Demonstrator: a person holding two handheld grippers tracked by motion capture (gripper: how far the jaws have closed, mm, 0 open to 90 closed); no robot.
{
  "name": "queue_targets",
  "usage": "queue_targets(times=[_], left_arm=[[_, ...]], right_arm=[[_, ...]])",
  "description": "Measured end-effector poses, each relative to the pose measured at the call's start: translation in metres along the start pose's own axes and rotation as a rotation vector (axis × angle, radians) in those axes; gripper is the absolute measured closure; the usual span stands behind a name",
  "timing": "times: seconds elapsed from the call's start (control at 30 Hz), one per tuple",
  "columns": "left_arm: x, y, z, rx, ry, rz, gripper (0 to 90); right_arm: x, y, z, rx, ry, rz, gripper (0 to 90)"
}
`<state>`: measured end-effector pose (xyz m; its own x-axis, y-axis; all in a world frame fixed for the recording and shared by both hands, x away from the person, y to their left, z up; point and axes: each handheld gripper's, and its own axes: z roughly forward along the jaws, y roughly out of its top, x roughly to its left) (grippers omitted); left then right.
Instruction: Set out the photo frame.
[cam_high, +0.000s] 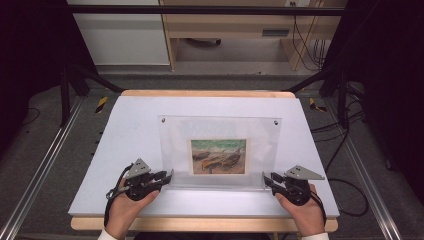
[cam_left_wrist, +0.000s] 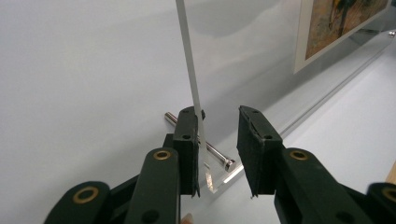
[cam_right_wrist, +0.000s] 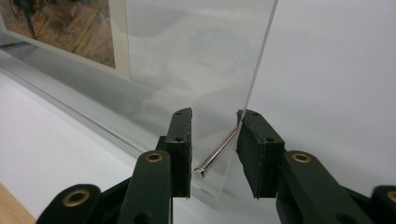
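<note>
High view, acrylic frame (cam_high: 220, 150) upright on white board (cam_high: 125, 130) (print (cam_high: 218, 156) inside), grippers at corners.

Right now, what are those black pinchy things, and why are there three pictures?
They are hand-held grippers. A person holds the left gripper and the right gripper, one in each hand. One camera looks down from above; the other two ride on the grippers and look along their black jaws. On the white table stands a clear acrylic picture frame holding a painting of boats, with a metal pin through each lower corner. Each gripper's jaws straddle a bottom corner, one pad touching the plate, the other apart, so nothing is squeezed yet.
</note>
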<state>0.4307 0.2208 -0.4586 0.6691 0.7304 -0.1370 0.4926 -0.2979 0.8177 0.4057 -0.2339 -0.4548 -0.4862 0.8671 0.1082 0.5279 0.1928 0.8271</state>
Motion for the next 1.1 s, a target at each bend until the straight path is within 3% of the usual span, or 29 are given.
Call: queue_targets(times=[0.3,0.5,0.57,0.77,0.83,0.97,1.1], left_arm=[[-0.002,-0.004,-0.001,0.035,-0.011,0.0,69.1],[-0.003,-0.005,-0.002,0.033,-0.011,0.003,69.0],[-0.003,-0.006,-0.005,0.011,-0.023,-0.01,66.9],[-0.001,-0.009,-0.017,-0.031,0.009,0.001,47.0],[0.001,-0.01,-0.02,-0.039,0.015,0.006,43.6],[0.006,-0.009,-0.028,-0.064,0.066,0.038,38.7],[0.011,-0.01,-0.033,-0.1,0.079,0.036,34.2]], right_arm=[[0.003,-0.004,-0.003,0.022,0.007,-0.017,66.0],[0.004,-0.006,-0.004,0.029,0.005,-0.024,66.3],[0.004,-0.006,-0.004,0.034,0.006,-0.026,65.7],[0.005,-0.005,-0.009,0.014,-0.016,-0.029,50.0],[0.005,-0.006,-0.013,0.007,-0.042,-0.03,43.5],[0.001,-0.008,-0.019,-0.002,-0.078,-0.026,33.3],[-0.003,-0.009,-0.024,-0.012,-0.115,-0.03,23.8]])
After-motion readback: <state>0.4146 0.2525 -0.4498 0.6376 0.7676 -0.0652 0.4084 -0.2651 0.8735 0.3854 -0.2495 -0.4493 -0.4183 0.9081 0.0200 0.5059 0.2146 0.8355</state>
